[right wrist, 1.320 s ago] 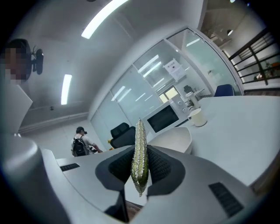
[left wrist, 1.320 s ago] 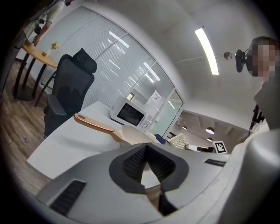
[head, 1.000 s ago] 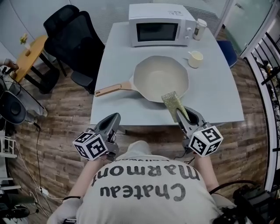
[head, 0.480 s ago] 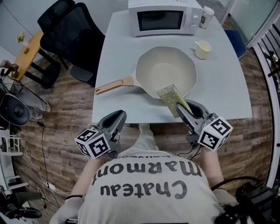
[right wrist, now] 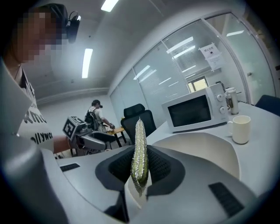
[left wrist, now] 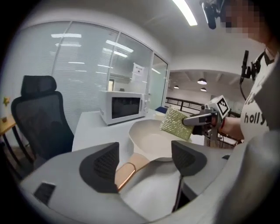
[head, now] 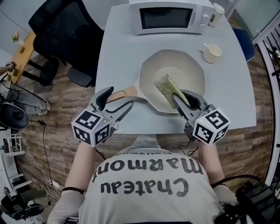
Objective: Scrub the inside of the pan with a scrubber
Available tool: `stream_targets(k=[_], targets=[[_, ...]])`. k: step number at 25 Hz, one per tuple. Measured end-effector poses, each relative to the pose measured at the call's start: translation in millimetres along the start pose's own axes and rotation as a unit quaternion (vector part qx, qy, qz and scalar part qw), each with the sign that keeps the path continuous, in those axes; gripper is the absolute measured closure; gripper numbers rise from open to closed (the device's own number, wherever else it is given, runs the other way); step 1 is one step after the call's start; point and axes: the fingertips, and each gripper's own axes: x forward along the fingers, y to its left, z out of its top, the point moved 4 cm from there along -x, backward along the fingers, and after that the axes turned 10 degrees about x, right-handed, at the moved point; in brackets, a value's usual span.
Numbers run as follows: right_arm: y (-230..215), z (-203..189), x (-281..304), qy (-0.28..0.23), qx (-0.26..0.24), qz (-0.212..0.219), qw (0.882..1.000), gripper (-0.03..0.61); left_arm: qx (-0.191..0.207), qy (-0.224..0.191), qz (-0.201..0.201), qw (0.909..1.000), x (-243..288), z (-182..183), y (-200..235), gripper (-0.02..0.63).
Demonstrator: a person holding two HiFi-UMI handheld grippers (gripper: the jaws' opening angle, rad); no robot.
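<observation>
At left tool (head: 116, 102): spread, jaws just opening, astride pan (head: 192, 65) handle (head: 121, 93), pads not pressing; presumably to steady pan on desk (head: 118, 43); at right tool (head: 181, 99): pinched on scrubber (head: 166, 85), poised over pan interior; scrubbing seemingly imminent.

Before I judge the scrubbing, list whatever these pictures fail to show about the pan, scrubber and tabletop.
- Head view: whether the scrubber touches the inside of the pan; from above, the gap cannot be judged.
- Right gripper view: the scrubber shows edge-on; its lower end is buried between the right gripper jaws.
- Head view: the top edge cuts off the microwave at its back.
- Head view: the same edge clips the container beside it; its print is too small.
</observation>
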Motion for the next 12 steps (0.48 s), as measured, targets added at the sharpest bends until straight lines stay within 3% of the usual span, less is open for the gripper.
stream_targets(k=[3, 6, 8, 12], targets=[[-6, 3, 28, 0.027, -0.02, 0.001, 0.999, 0.511, 0.087, 0.072, -0.048, 0.9924, 33, -5, 6, 0.195], [-14, 9, 52, 0.03, -0.02, 0.01, 0.999, 0.511, 0.169, 0.15, -0.099, 0.9691, 60, -18, 3, 0.195], [-19, 15, 65, 0.016, -0.007, 0.015, 1.0, 0.511, 0.181, 0.182, -0.133, 0.9573, 73, -26, 1, 0.195], [-28, 23, 91, -0.005, 0.006, 0.035, 0.999, 0.511, 0.177, 0.217, -0.172, 0.9445, 91, -36, 1, 0.193]])
